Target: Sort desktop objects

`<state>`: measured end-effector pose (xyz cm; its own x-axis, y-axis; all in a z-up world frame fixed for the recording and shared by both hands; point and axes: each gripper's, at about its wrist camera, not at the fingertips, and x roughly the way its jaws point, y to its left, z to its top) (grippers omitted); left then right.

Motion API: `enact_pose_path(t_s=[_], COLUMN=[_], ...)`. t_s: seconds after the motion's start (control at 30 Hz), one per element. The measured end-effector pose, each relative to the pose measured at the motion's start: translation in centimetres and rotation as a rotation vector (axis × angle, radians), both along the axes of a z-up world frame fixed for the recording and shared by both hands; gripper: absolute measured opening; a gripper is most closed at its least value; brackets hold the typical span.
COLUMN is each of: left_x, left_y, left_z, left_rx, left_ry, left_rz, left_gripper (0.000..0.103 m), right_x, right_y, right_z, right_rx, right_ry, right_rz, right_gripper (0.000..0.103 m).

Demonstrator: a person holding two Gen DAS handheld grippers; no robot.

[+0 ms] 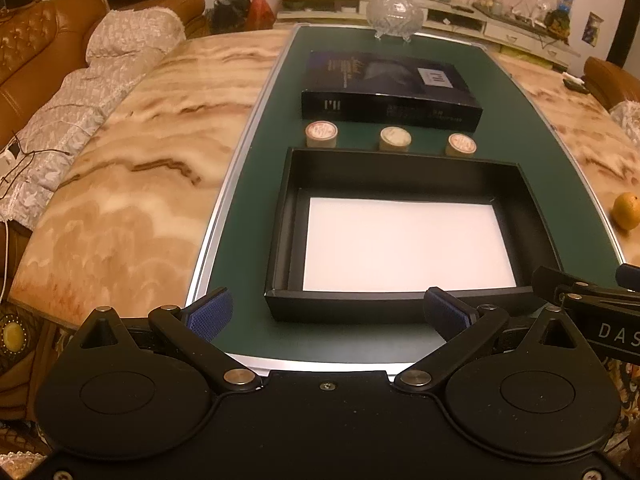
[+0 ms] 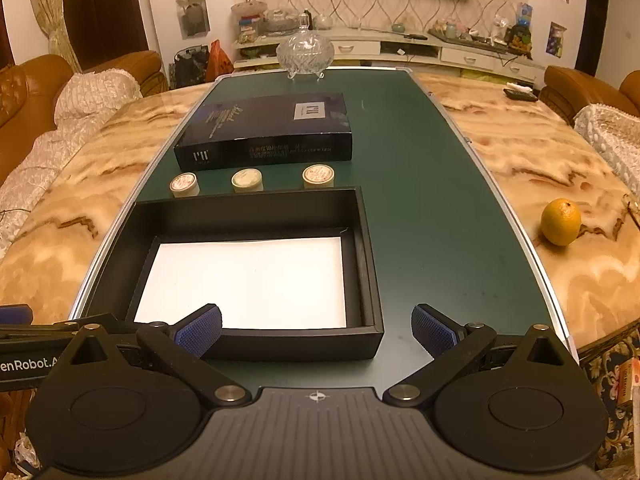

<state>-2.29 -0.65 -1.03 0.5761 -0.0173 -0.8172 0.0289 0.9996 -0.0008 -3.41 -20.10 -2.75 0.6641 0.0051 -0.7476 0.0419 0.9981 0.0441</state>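
Three small round jars (image 2: 246,180) stand in a row between the black book (image 2: 267,132) and open tray (image 2: 370,264) — well beyond both tongs, left tongs (image 1: 328,314) and right tongs (image 2: 316,330), each spread apart, empty, at the table's near edge.

Both wrist views look from the near edge, facing far along the dark green framed mat (image 1: 256,184); both show the open black box (image 2: 370,280).

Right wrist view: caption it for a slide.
Open right gripper above empty black tray; three small jars and dark box beyond.
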Motion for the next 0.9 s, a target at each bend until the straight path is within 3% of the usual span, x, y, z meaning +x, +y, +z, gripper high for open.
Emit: enact_pose_path(t_s=[0.9], left_x=[0.25], left_y=[-0.11], left_z=[0.18], left_rx=[0.011], left_ry=[-0.001], left_rz=[0.003], left_gripper=[0.103], right_x=[0.21], right_y=[0.34], right_z=[0.45], right_rx=[-0.03], right_ry=[0.01], right_rz=[0.015], right_gripper=[0.103])
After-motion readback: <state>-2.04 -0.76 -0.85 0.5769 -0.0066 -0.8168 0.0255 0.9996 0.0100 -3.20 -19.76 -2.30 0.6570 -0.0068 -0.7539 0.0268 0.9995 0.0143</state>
